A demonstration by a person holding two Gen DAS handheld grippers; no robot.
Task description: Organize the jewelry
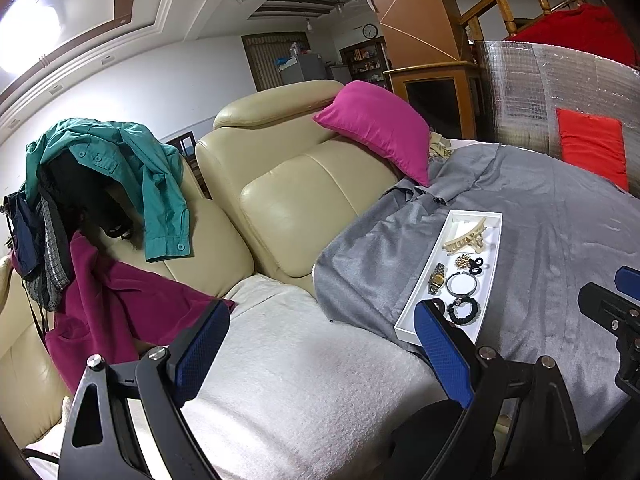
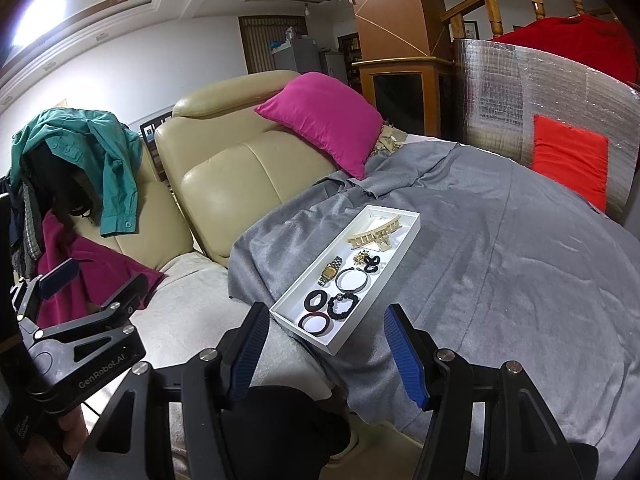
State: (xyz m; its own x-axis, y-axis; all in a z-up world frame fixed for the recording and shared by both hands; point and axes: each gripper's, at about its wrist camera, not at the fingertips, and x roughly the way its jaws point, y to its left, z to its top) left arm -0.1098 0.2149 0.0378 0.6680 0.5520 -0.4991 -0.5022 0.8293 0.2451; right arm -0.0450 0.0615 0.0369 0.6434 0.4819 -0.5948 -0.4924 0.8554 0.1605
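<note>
**Both grippers wait open before the jewelry tray**

A long white tray (image 2: 404,240) lies on a grey cloth (image 2: 500,260), and everything here is placed relative to it. At the tray's far end rests a cream hair claw clip (image 2: 374,236). Toward the middle lie a gold watch (image 2: 330,271), a small gold brooch-like piece (image 2: 361,258) and a little black clip (image 2: 372,263). Just nearer than those sits a thin silver bangle (image 2: 352,278). The near end holds a black beaded bracelet (image 2: 343,305), a black scrunchie (image 2: 315,299) and a dark red bangle (image 2: 316,323).

The right gripper (image 2: 324,356) hovers just short of the tray's near end, its blue-padded jaws standing well apart with nothing between them; the pads touch neither tray nor jewelry. The left gripper (image 1: 320,352) hangs off the tray's left side, over a white towel (image 1: 300,340), its jaws also wide apart and holding nothing; its right pad overlaps the tray's near corner in the left wrist view.

Beyond the tray's far end a magenta cushion (image 2: 324,120) leans on a beige leather sofa (image 2: 240,184). Far to the tray's left, a teal shirt (image 2: 108,160) hangs over the sofa back.
</note>
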